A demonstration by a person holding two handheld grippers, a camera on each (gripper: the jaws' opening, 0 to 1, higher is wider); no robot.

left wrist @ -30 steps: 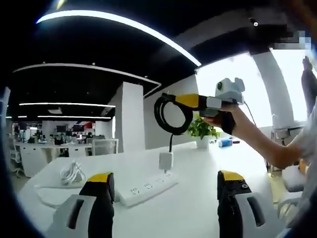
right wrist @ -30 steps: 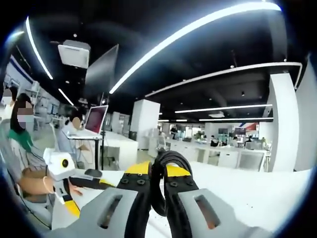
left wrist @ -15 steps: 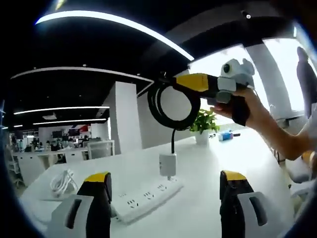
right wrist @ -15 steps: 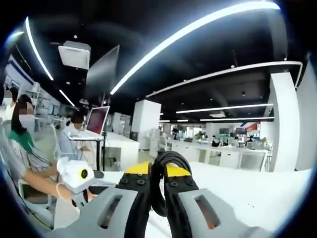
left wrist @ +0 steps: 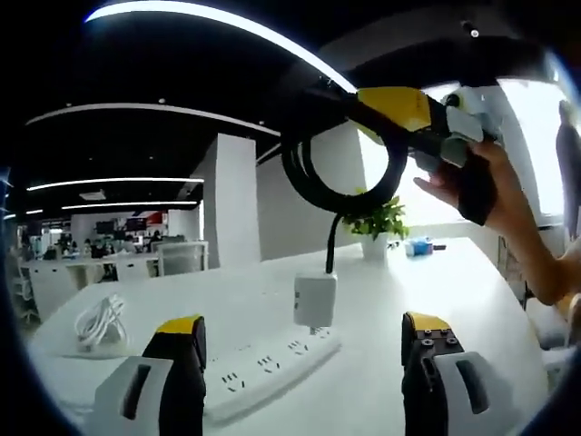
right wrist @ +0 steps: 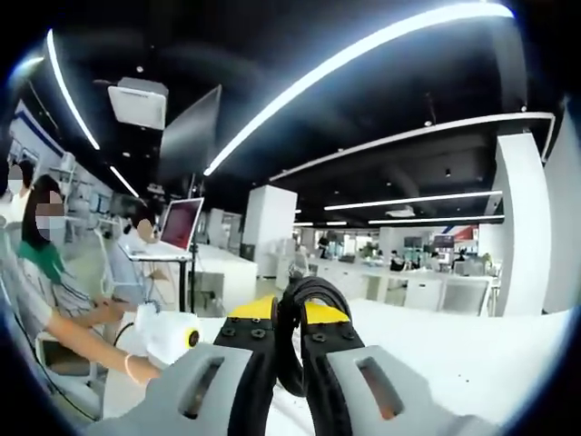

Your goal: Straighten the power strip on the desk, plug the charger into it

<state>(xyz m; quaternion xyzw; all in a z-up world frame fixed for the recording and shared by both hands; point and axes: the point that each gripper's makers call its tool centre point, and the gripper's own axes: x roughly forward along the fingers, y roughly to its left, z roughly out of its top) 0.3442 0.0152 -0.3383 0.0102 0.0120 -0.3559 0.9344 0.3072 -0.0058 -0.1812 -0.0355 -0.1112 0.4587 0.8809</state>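
A white power strip point(left wrist: 268, 361) lies slantwise on the white desk point(left wrist: 399, 300), between and just beyond my left gripper's jaws. My left gripper point(left wrist: 295, 363) is open and holds nothing. A white charger block point(left wrist: 314, 301) hangs over the strip's right end from a black cable. The coiled part of that black cable point(left wrist: 340, 177) is pinched in my right gripper point(left wrist: 390, 107), which comes in from the upper right in a person's hand. In the right gripper view my right gripper point(right wrist: 290, 334) is shut on the black cable coil point(right wrist: 295, 313). The left gripper's body point(right wrist: 168, 336) shows at lower left.
A coiled white cable point(left wrist: 100, 318) lies on the desk at the left. A potted plant point(left wrist: 377, 232) and small blue items point(left wrist: 416, 246) stand at the desk's far edge. People sit at desks with a laptop point(right wrist: 177, 222) at left in the right gripper view.
The left gripper view has closed in on the strip and charger. The right gripper with the cable coil has risen and come nearer; the hanging charger now sits just above the strip's right end.
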